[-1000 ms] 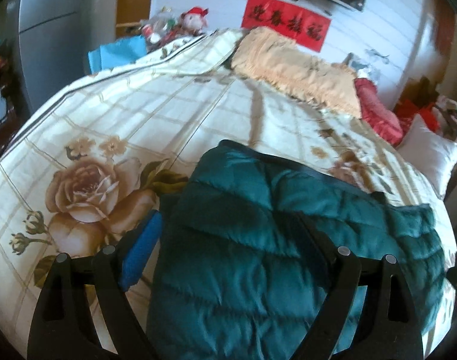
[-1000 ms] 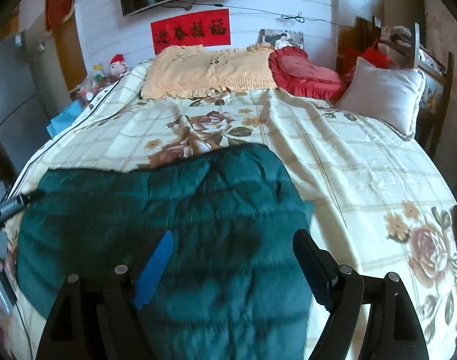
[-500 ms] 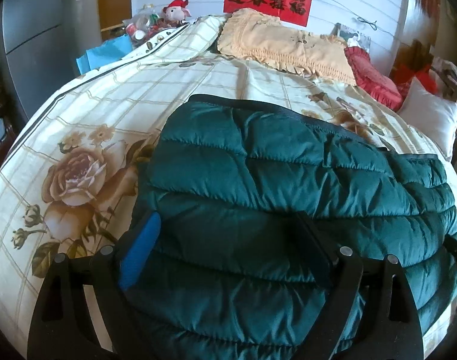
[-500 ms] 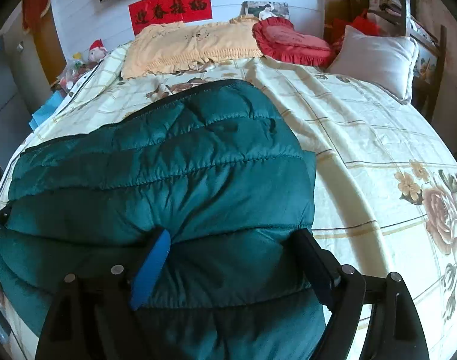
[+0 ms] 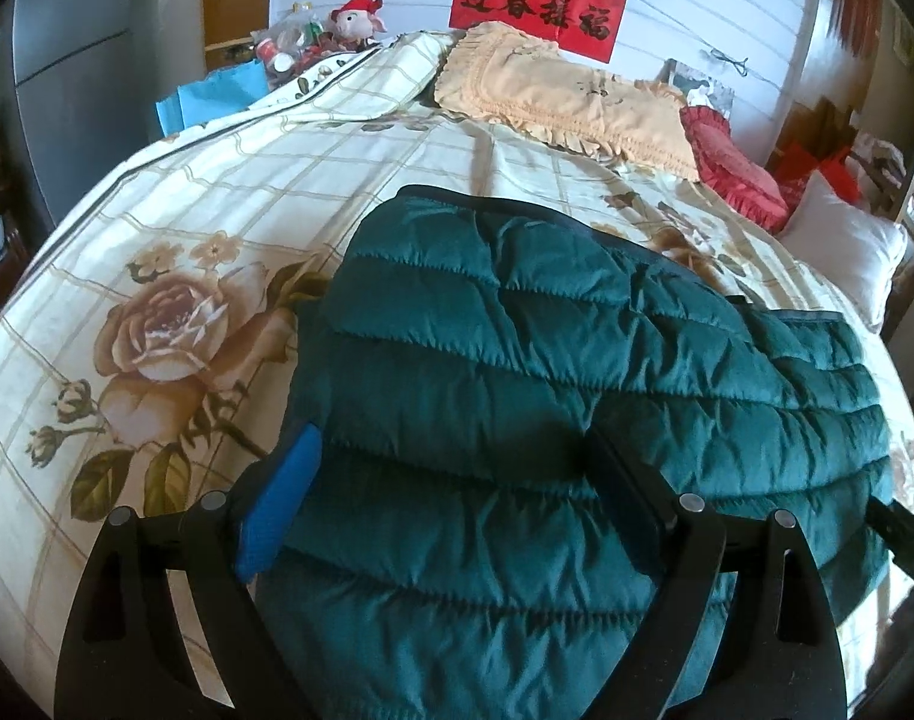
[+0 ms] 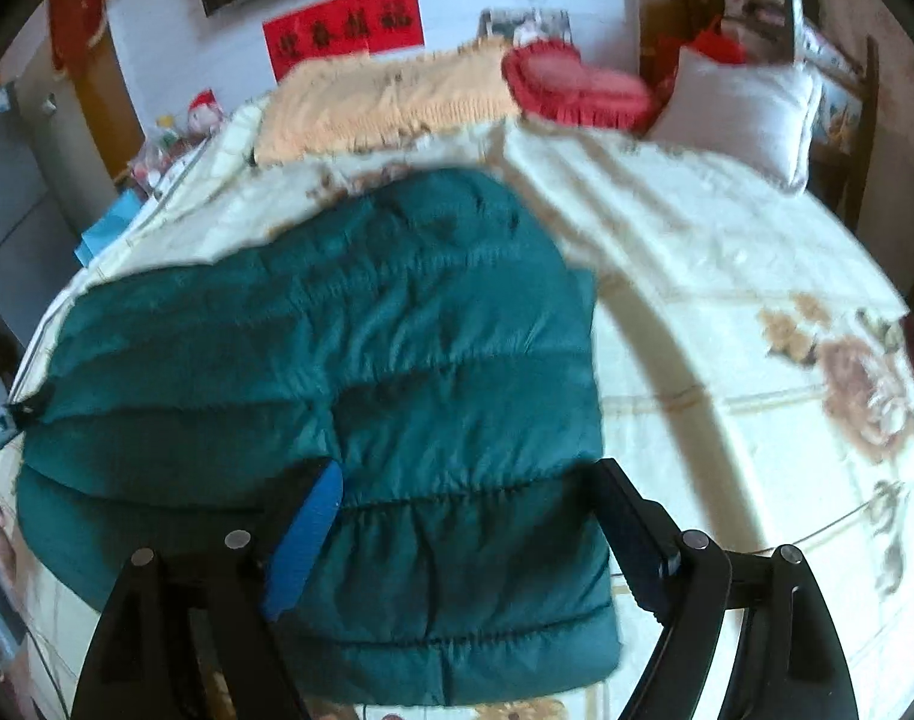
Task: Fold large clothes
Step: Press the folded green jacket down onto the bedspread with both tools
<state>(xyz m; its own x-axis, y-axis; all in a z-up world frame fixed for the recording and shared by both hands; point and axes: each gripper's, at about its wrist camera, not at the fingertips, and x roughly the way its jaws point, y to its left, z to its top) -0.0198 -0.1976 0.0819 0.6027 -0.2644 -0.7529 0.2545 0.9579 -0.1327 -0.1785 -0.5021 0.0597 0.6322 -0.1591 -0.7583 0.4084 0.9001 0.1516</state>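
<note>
1. In the left wrist view, the left gripper [image 5: 450, 468] fills the bottom of the frame, pointing steeply down at the bed. Its jaws stand wide apart, with a blue pad on the left finger. The folded green puffer jacket [image 5: 517, 396] bulges up between them; whether the pads press on it, I cannot tell.
2. In the right wrist view, the right gripper [image 6: 463, 504] sits at the bottom centre, also angled down. Its jaws are opening, and the jacket's [image 6: 336, 372] right part lies between the fingers, its right edge just inside the right finger.
3. The jacket lies folded in a thick stack on the bedspread [image 5: 174, 252], at the lower middle of both frames. Its near edge runs under the grippers.
4. In the right wrist view, bare bedspread [image 6: 727, 324] spreads wide to the right of the jacket; the view is blurred. In the left wrist view, open floral cover lies to the left.
5. Farther up, more clear bedspread separates the jacket from a yellow fringed pillow [image 5: 565, 102], a red cushion [image 5: 739, 174] and a white pillow [image 5: 847, 246].
6. A red banner [image 5: 538, 9] hangs on the wall at the top.
</note>
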